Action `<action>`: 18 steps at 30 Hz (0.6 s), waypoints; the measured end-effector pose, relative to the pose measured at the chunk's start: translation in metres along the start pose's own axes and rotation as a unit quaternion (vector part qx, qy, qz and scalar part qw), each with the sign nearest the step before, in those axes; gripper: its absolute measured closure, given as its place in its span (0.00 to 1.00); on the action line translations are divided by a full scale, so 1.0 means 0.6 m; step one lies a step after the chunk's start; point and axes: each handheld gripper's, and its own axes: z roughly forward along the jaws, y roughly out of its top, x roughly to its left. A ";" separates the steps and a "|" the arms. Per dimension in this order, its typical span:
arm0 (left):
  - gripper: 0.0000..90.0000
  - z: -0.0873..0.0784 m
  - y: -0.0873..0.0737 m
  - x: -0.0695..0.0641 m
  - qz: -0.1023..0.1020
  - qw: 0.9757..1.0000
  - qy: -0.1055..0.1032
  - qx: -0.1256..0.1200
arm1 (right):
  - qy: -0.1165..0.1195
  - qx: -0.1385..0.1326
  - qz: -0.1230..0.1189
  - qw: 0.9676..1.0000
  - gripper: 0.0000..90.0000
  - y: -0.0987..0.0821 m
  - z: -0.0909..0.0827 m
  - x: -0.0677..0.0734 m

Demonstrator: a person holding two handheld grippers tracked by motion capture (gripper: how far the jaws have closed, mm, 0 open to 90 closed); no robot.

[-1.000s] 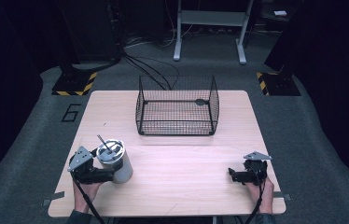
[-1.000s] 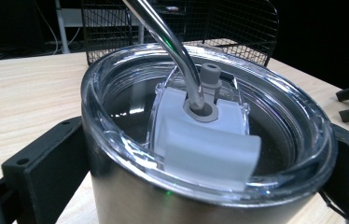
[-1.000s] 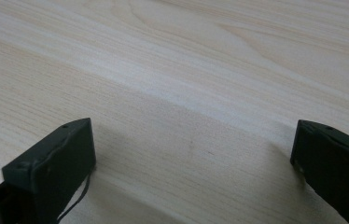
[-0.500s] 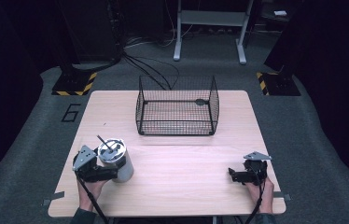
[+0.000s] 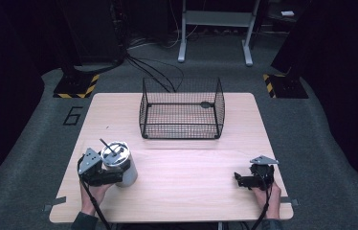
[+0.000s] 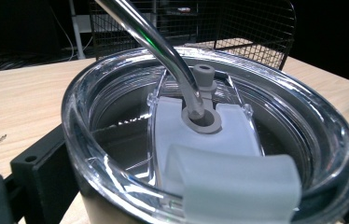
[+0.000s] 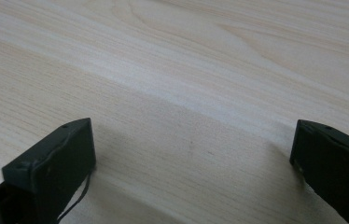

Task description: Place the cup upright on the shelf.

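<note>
While my left claw (image 5: 112, 173) is hugging the cup (image 5: 119, 163) low, it's feeling heavy and slippery; my right claw (image 5: 238, 179) is hanging open.

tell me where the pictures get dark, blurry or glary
High view: table evenly lit, the room around it nearly black. Left gripper view: the tumbler's clear lid catches small bright glints, and its near tab and the straw look soft. Right gripper view: the wood is soft, with shadow beside each jaw.
</note>
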 end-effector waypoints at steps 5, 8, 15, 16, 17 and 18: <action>0.03 0.001 0.004 0.001 0.004 1.000 -0.005 0.006 | 0.000 0.000 0.000 1.000 0.00 0.000 0.000 0.000; 0.03 0.004 0.007 0.001 0.002 1.000 -0.010 0.003 | 0.001 0.000 0.000 1.000 0.00 0.000 0.000 0.000; 0.03 0.008 0.025 0.002 0.007 1.000 -0.019 0.005 | 0.001 0.000 -0.001 1.000 0.00 0.000 0.000 0.000; 0.03 0.009 0.031 0.002 0.011 1.000 -0.023 0.007 | 0.001 0.000 -0.001 1.000 0.00 0.000 0.000 0.000; 0.03 0.010 0.035 0.001 0.013 1.000 -0.024 0.004 | 0.001 0.000 0.000 1.000 0.00 0.000 0.000 0.000; 0.03 0.013 0.043 -0.001 0.018 0.999 -0.028 0.005 | 0.001 -0.002 -0.006 1.000 0.00 0.000 0.001 -0.001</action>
